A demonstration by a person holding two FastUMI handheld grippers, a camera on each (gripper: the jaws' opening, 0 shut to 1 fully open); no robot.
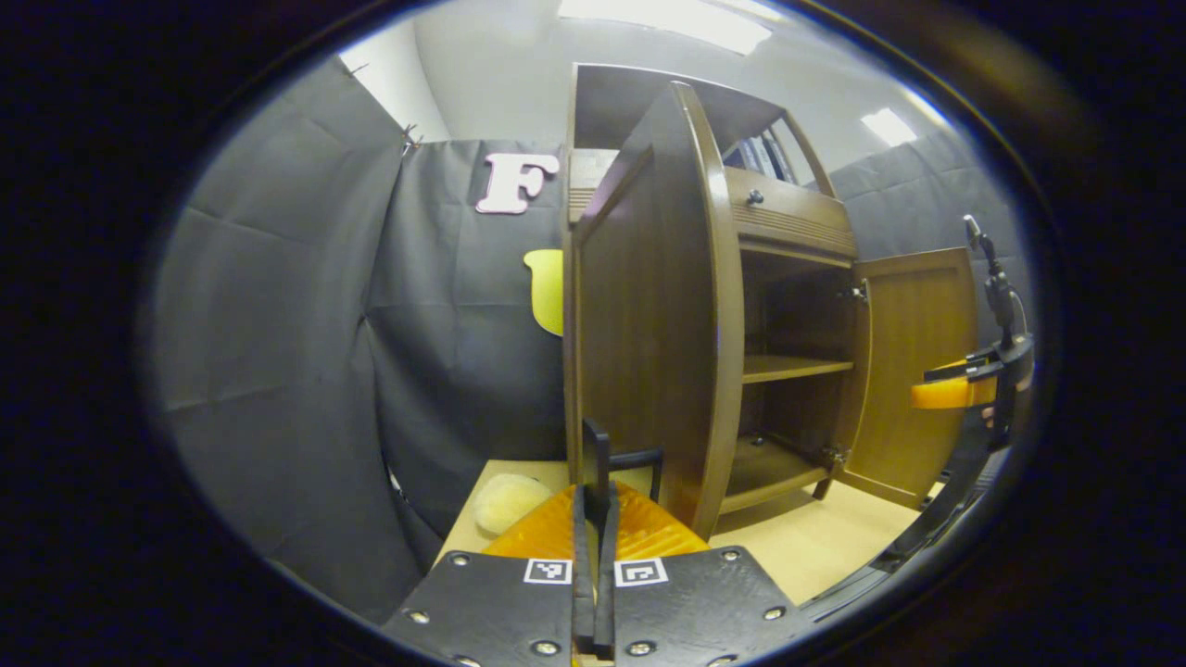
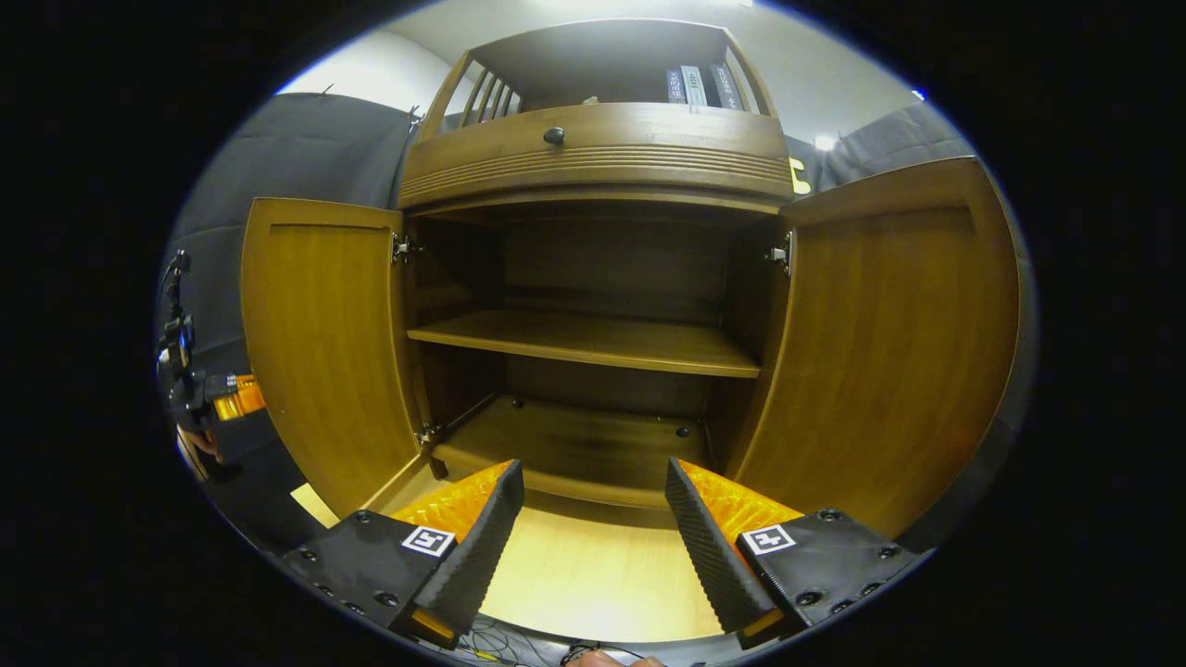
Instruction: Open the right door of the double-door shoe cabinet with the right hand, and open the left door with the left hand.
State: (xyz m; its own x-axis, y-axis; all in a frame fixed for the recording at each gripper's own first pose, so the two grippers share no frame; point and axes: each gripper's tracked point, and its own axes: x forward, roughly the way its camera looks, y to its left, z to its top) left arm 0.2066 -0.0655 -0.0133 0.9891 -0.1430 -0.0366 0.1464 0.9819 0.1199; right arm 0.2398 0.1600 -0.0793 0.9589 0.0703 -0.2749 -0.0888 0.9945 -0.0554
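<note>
Shoe cabinet (image 2: 593, 157) of dark wood stands on a pale tabletop (image 2: 593, 574) straight ahead in the right gripper view, with both its left door (image 2: 324, 352) and right door (image 2: 889, 343) swung wide, baring an inner shelf (image 2: 584, 341) and the cabinet floor. The right gripper (image 2: 593, 528) hovers before the opening with its fingers spread well apart and nothing between them. In the left gripper view the left gripper (image 1: 595, 519) sits just beside the outer edge of the left door, its fingers pressed together, with a yellowish pad (image 1: 508, 500) lying on the tabletop near the booth's dark cloth wall (image 1: 278, 371).
</note>
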